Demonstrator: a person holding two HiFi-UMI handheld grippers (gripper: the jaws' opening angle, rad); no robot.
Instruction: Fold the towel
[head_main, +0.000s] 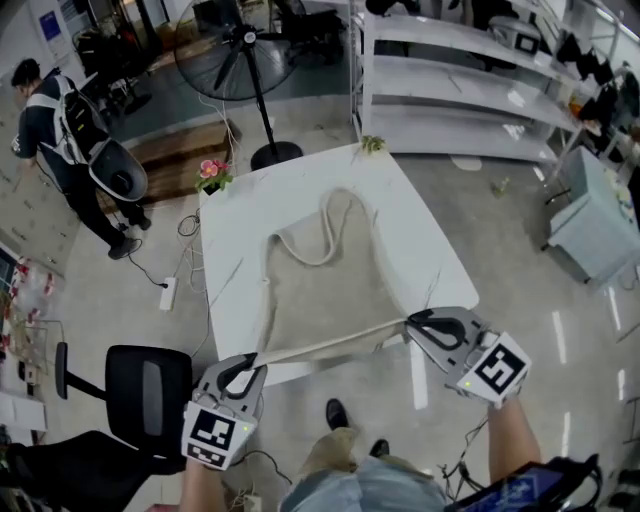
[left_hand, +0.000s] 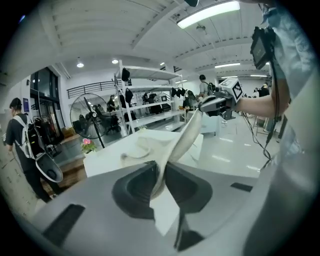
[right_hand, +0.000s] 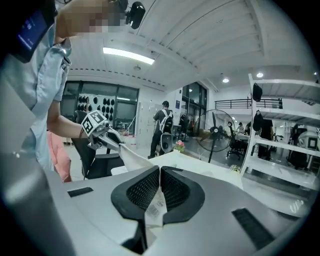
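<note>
**Two grippers are stretching a towel's near edge along a white table**

The left gripper (left_hand: 161, 169) is clamping its jaws tight on one corner of the beige towel (head_main: 322, 290), while the right gripper (right_hand: 159, 172) is pinching the other corner, where a printed label (right_hand: 156, 206) is hanging below the pads. The hem between them is running taut along the table's (head_main: 425, 240) near edge, and the rest of the cloth is lying rumpled on the tabletop. Pink flowers (head_main: 212, 171) are sitting at the table's far left corner, clear of the cloth. A black office chair (head_main: 150, 386) is standing just beside the left gripper. A standing fan (head_main: 240, 55), white shelving (head_main: 450, 90) and a person with a backpack (head_main: 60, 130) are filling the floor beyond.
</note>
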